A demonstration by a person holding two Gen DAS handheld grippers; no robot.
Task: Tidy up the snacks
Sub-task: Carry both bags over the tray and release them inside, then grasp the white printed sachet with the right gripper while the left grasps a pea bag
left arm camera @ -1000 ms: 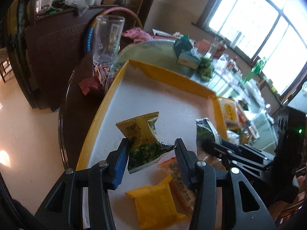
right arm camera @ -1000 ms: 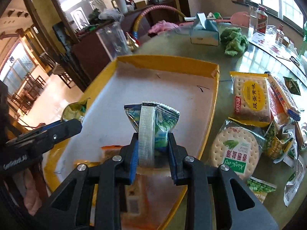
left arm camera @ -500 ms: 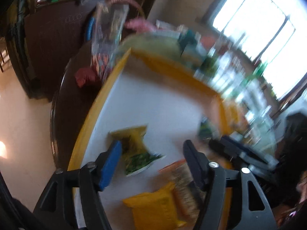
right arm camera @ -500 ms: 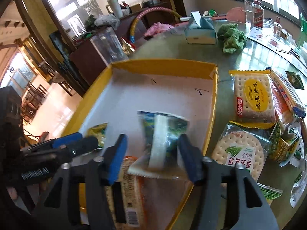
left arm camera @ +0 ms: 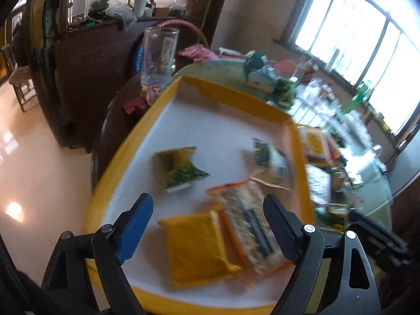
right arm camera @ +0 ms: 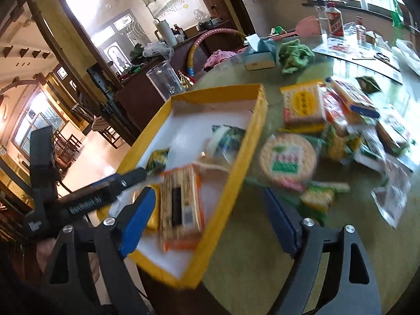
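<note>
A: Both tools?
B: Left gripper (left arm camera: 207,223) and right gripper (right arm camera: 210,220) have just been opening; both wide, nothing between.
A: Snacks?
B: Green packet (left arm camera: 183,170) in yellow tray (left arm camera: 236,94), twelve o'clock of left gripper.

Daylight does all the work here. The big windows (left arm camera: 367,52) are blown out to pure white, and the glossy floor (left arm camera: 15,207) throws back a hot glare spot. Both views have heavy fisheye bending, with black vignette in the corners. Motion blur smears the snack packets (right arm camera: 288,157) on the worktop (right arm camera: 341,236) and the far side of the yellow tray (left arm camera: 236,97). The sideboard (left arm camera: 92,60) behind sits in murky shadow.
</note>
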